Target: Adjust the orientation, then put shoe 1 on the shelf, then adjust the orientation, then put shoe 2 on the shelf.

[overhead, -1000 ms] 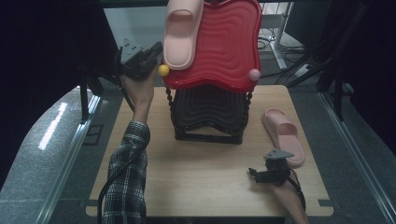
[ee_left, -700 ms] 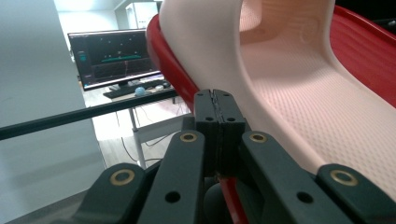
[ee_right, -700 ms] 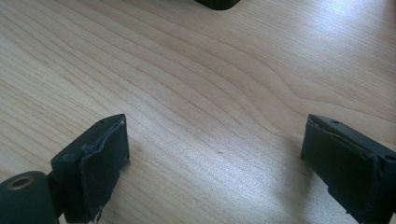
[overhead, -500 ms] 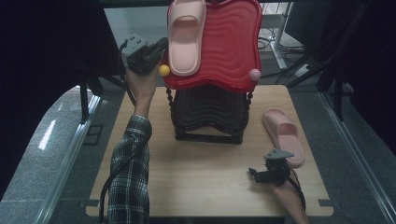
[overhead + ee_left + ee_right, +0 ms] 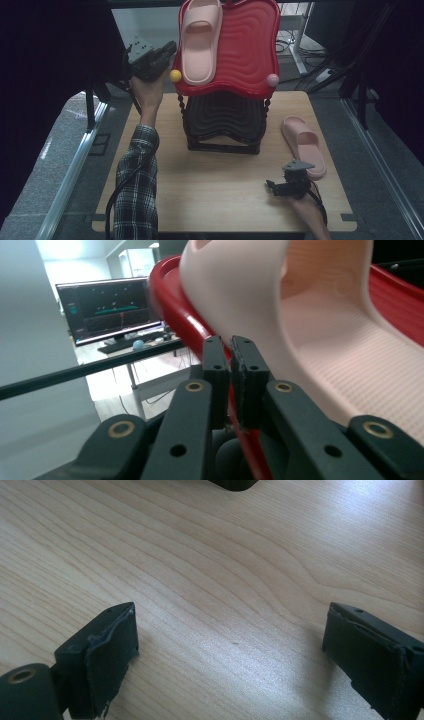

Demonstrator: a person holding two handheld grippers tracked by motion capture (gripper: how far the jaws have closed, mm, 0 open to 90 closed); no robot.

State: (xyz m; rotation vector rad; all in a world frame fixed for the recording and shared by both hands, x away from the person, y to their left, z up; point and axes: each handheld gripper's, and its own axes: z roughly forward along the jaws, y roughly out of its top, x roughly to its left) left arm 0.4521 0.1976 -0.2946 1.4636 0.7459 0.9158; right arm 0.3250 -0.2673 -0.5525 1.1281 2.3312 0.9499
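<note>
A pink slipper (image 5: 200,45) lies on the left half of a red wavy top shelf (image 5: 245,50) of a black rack (image 5: 225,120). My left gripper (image 5: 170,49) is held up at the shelf's left edge, beside the slipper. In the left gripper view its jaws are shut (image 5: 231,347) with nothing between them, just in front of the red rim (image 5: 170,305) and the slipper's side (image 5: 300,315). A second pink slipper (image 5: 302,145) lies on the table to the right of the rack. Low over the wood near the front right, my right gripper (image 5: 272,186) is open (image 5: 230,630) and empty.
The wooden table (image 5: 210,190) has free room in front of the rack. A yellow ball (image 5: 175,75) and a pink ball (image 5: 272,80) cap the rack's front posts. A monitor on a desk (image 5: 110,307) stands beyond the table. A dark foot (image 5: 232,484) shows ahead of the right gripper.
My left gripper has risen a little and turned toward the shelf's left edge. The slippers and the right gripper have stayed put.
</note>
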